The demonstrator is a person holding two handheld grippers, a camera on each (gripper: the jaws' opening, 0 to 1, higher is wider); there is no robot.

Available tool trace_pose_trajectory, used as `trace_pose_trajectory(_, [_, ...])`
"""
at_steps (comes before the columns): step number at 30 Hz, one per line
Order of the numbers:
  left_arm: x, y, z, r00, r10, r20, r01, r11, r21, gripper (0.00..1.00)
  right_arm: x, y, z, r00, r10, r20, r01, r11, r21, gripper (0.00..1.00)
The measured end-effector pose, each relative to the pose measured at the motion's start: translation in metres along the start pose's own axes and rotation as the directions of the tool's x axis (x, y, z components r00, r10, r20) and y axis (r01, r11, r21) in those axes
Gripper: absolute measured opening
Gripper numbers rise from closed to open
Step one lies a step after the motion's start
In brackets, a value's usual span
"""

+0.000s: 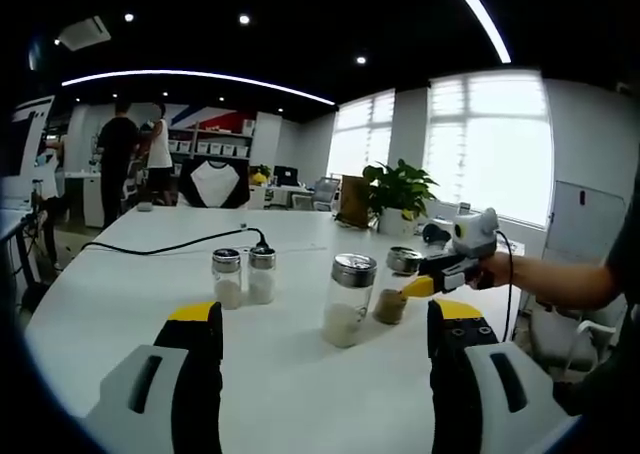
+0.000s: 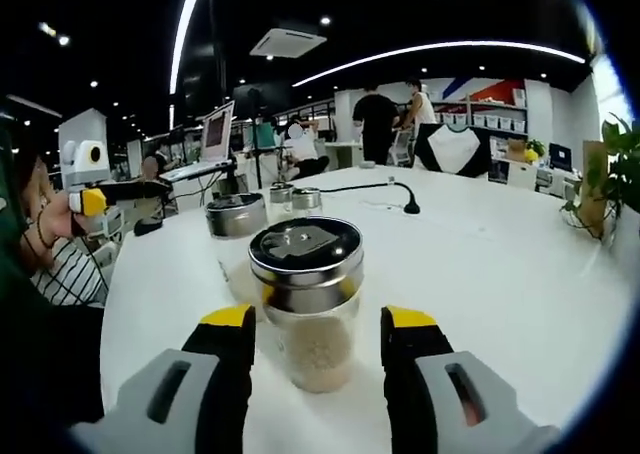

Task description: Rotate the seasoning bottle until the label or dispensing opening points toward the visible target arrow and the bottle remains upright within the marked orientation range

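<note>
Here, on the round white desk (image 1: pixel 120 284), four glass seasoning jars are standing upright. In the left gripper view, the left tool (image 1: pixel 325 339) is hovering low over the desk with its two yellow-tipped black jaws spread wide apart and nothing between them. Ahead of it, a tall clear glass seasoning bottle with a silver metal lid and pale granules inside (image 1: pixel 348 300) is standing near the desk's middle, and just to its right a shorter glass jar with brownish contents (image 1: pixel 394 289) is standing close beside it. The right tool (image 1: pixel 420 287) is reaching in from the right, held by a person's hand (image 1: pixel 500 269), with its yellow tip right at that shorter jar; from this side I cannot tell whether it is touching. To the left, a pair of small glass shakers with silver caps (image 1: pixel 244 276) are standing side by side, touching or nearly so, with a black cable (image 1: pixel 170 242) lying across the desk behind them. In the right gripper view, the right tool (image 2: pixel 315 334) is straddling the shorter jar (image 2: pixel 305 299), its jaws sitting open on either side of the glass with narrow gaps showing, not clamped. The tall bottle (image 2: pixel 236 229) is standing just behind and to the left, and the small shakers (image 2: pixel 293 199) farther back. The left tool (image 2: pixel 100 199) is showing at the left edge.
</note>
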State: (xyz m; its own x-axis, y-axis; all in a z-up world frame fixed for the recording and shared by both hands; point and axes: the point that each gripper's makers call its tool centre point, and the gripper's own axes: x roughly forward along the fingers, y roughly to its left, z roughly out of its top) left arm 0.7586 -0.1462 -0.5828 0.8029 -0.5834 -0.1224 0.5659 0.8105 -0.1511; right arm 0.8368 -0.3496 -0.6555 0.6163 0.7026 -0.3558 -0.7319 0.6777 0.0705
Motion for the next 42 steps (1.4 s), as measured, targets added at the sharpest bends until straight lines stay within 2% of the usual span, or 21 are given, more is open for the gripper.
trace_pose_trajectory(6, [0.0,-0.002,-0.002,1.0,-0.006,-0.005,0.006,1.0,-0.002,0.89,-0.007,-0.001,0.001,0.997,-0.063,0.037,0.061,0.997,0.038,0.56])
trace_pose_trajectory(10, [0.001,-0.002,-0.002,1.0,-0.006,-0.003,0.006,1.0,-0.003,0.89,-0.009,0.0,0.002,0.989,-0.136,0.048,0.134,0.99,0.043,0.56])
trace_pose_trajectory(12, [0.002,-0.003,-0.002,1.0,-0.009,-0.004,0.009,1.0,-0.005,0.89,-0.013,-0.005,0.005,0.971,-0.226,0.076,0.219,0.971,0.096,0.55])
trace_pose_trajectory(13, [0.002,-0.004,-0.002,1.0,-0.011,-0.004,0.011,1.0,-0.004,0.89,-0.013,-0.004,0.005,0.966,-0.241,0.087,0.231,0.966,0.113,0.55])
trace_pose_trajectory(14, [0.002,-0.005,-0.002,1.0,-0.013,-0.004,0.013,1.0,-0.004,0.89,-0.013,0.001,0.002,0.967,-0.243,0.077,0.234,0.967,0.105,0.55])
trace_pose_trajectory(16, [0.002,-0.006,-0.003,1.0,-0.016,-0.004,0.016,1.0,-0.004,0.89,-0.015,-0.004,-0.001,0.946,-0.318,0.061,0.314,0.947,0.064,0.54])
trace_pose_trajectory(17, [0.002,-0.005,-0.003,1.0,-0.016,-0.006,0.016,1.0,-0.004,0.89,-0.015,-0.002,0.001,0.944,-0.321,0.075,0.317,0.946,0.065,0.54])
trace_pose_trajectory(19, [0.001,-0.005,-0.004,1.0,-0.013,-0.007,0.013,1.0,-0.005,0.89,-0.014,-0.002,0.003,0.934,-0.344,0.098,0.332,0.936,0.12,0.54])
trace_pose_trajectory(22, [0.0,-0.004,-0.003,1.0,-0.011,-0.005,0.011,1.0,-0.003,0.89,-0.012,-0.001,0.003,0.924,-0.369,0.103,0.361,0.928,0.089,0.54])
trace_pose_trajectory(26, [0.001,-0.004,-0.002,1.0,-0.01,-0.002,0.01,1.0,-0.008,0.89,-0.006,0.005,0.003,0.912,-0.398,0.102,0.387,0.915,0.109,0.54])
trace_pose_trajectory(28, [0.002,-0.004,-0.004,1.0,-0.012,-0.006,0.012,1.0,-0.01,0.89,-0.004,0.003,0.003,0.89,-0.445,0.1,0.43,0.892,0.14,0.54])
trace_pose_trajectory(31, [0.003,-0.006,-0.004,1.0,-0.019,-0.007,0.019,1.0,-0.01,0.89,-0.001,0.003,0.004,0.875,-0.473,0.106,0.457,0.878,0.141,0.54])
trace_pose_trajectory(33, [0.003,-0.006,-0.003,1.0,-0.02,-0.007,0.02,1.0,-0.009,0.89,-0.002,0.0,0.006,0.853,-0.51,0.106,0.491,0.856,0.163,0.54])
trace_pose_trajectory(37, [0.003,-0.005,-0.004,1.0,-0.016,-0.008,0.016,1.0,-0.012,0.89,0.0,-0.005,0.01,0.827,-0.555,0.088,0.537,0.828,0.162,0.54])
trace_pose_trajectory(40, [0.003,-0.006,-0.006,1.0,-0.02,-0.014,0.02,1.0,-0.012,0.89,0.003,-0.004,0.01,0.831,-0.549,0.089,0.52,0.824,0.225,0.54])
trace_pose_trajectory(42, [0.003,-0.006,-0.006,1.0,-0.02,-0.013,0.02,1.0,-0.011,0.89,0.003,-0.005,0.01,0.823,-0.561,0.091,0.533,0.817,0.222,0.54])
